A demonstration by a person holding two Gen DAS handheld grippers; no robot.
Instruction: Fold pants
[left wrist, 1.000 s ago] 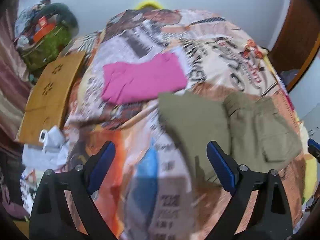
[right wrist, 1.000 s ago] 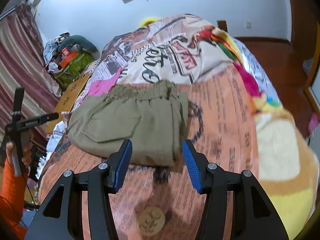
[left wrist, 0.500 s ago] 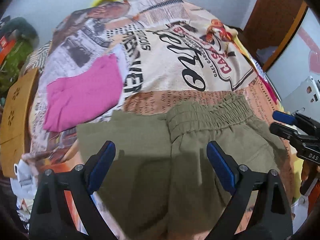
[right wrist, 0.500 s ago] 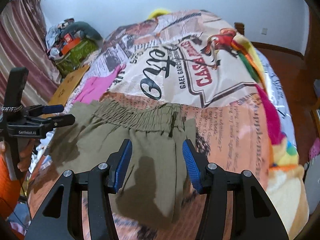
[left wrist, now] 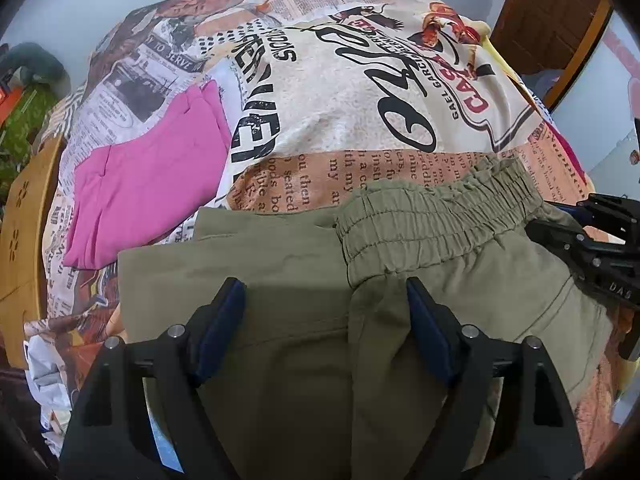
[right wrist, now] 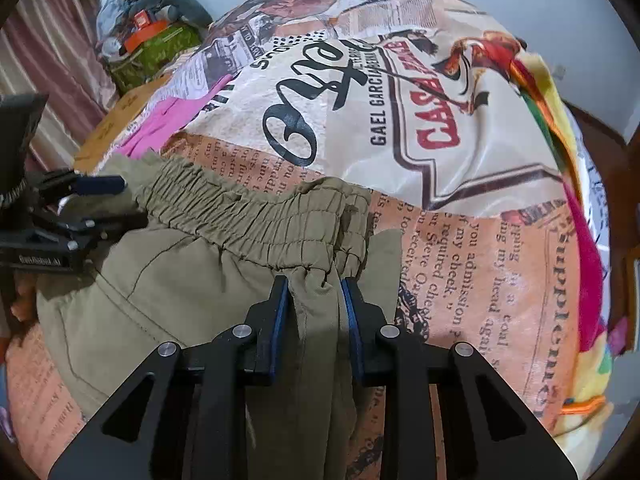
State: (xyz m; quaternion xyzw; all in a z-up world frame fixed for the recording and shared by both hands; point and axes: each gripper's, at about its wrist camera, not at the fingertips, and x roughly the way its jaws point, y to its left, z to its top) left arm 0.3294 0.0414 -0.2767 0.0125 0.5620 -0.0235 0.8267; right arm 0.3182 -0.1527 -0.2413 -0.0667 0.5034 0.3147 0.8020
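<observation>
The olive-green pants (left wrist: 304, 320) lie partly folded on a bed covered by a printed bedspread (left wrist: 340, 92), their gathered elastic waistband (right wrist: 256, 216) pointing toward the far end of the bed. The bedspread's print carries legible writing: "CASA" in red letters and "GAEL GARCIA" in black beside a large black script word, plus "TO SERVE" in a newspaper-style panel and small book text on the orange panels. The right gripper (right wrist: 314, 300) has its blue-padded fingers drawn close together, pinching a raised fold of the pants just below the waistband at its right end. The left gripper (left wrist: 326, 320) hovers over the folded left part of the pants with its fingers spread wide apart, gripping nothing. In the right wrist view the left gripper's body shows a small white label, too blurred to read. A folded pink garment (left wrist: 148, 176) lies on the bedspread just beyond the pants' left corner. A green bag (right wrist: 154, 52) stuffed with items stands by the wall, beside a striped curtain (right wrist: 52, 60).
</observation>
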